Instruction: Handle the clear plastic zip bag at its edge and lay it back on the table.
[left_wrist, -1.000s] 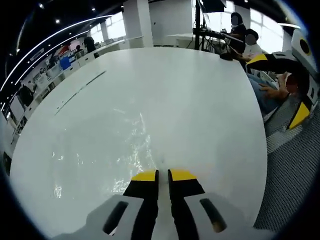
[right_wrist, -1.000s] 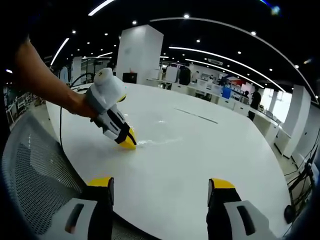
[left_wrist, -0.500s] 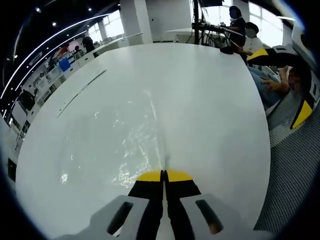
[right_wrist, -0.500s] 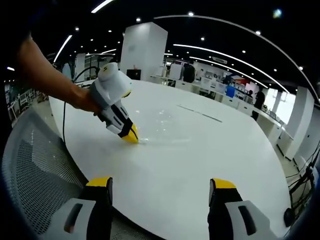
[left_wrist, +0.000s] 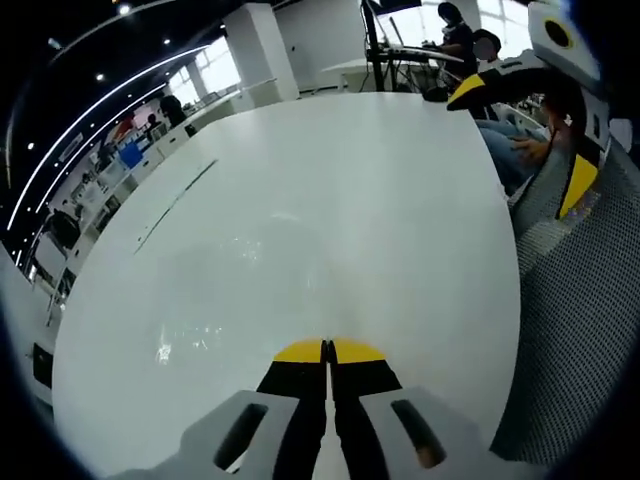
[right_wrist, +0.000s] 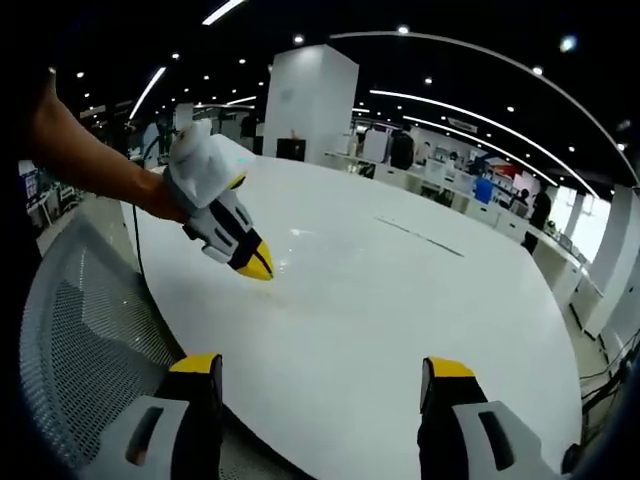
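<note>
The left gripper (left_wrist: 326, 350) has pinched the clear zip bag's (left_wrist: 235, 290) edge and raised it off the tabletop (left_wrist: 400, 200); right gripper (right_wrist: 318, 368) fingers spread, idle near the tabletop's edge

A clear plastic zip bag (left_wrist: 240, 290), glinting and nearly invisible, spreads across the white desk (left_wrist: 400, 200), its near edge pinched at six o'clock in the left claw (left_wrist: 326, 349).
</note>
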